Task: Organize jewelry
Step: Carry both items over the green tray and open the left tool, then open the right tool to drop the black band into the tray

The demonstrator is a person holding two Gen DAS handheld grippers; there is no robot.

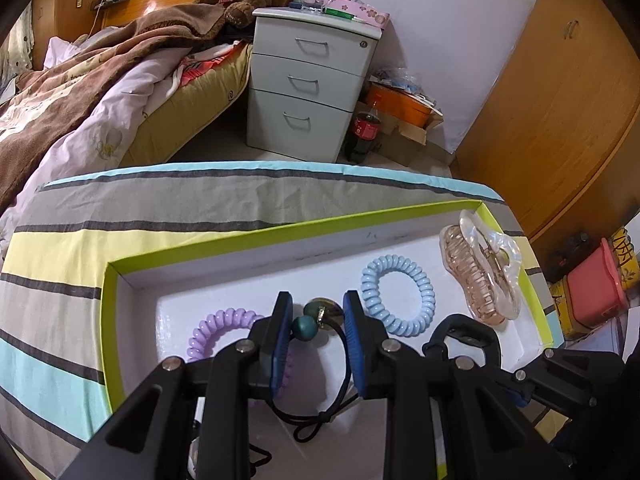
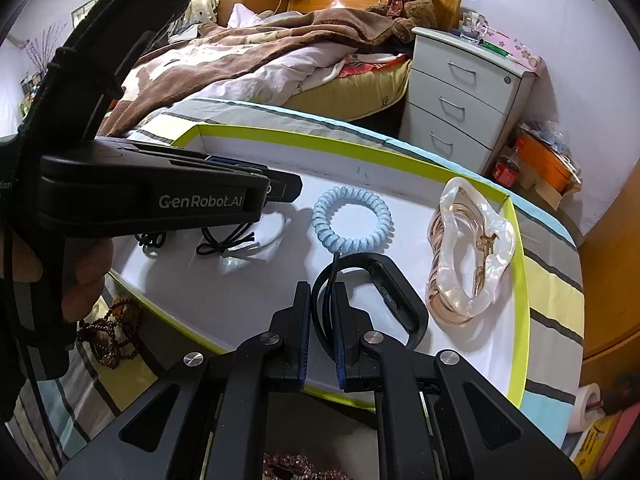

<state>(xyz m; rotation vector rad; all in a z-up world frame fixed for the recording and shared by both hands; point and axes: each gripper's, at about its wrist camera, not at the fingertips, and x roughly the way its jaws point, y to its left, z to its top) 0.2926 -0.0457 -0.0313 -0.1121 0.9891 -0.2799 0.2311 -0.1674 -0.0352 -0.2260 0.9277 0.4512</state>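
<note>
Green-rimmed white tray (image 1: 224, 236) sits on a striped cloth (image 1: 120, 216) over the table, bed and white drawer unit (image 1: 308, 80) behind.

Left gripper (image 1: 318, 312) points down into the tray's near left part. Its blue pads bracket a black elastic hair tie with teal bead and gold charm (image 1: 316, 316); the bead lies against the left pad, but actual pinching can't be told from this view. The tie's cord loops down between the fingers and lies on the tray floor.

Purple coil hair tie (image 1: 218, 330) lies just left of that gripper, partly hidden behind the left finger. Blue coil hair tie (image 1: 398, 294) lies just right of it, flat in the tray middle. Clear pink hair claw clip (image 1: 482, 268) rests at the tray's far right corner.

Right gripper (image 2: 323, 308) has its jaws nearly closed, clamped on the strap of a black fitness band (image 2: 384, 292), at the tray's near edge, between the blue coil and the claw clip.

Dark beaded bracelet (image 2: 110, 332) lies on the cloth outside the tray, near left side. A person's hand (image 2: 86, 276) holds the left gripper's handle.
</note>
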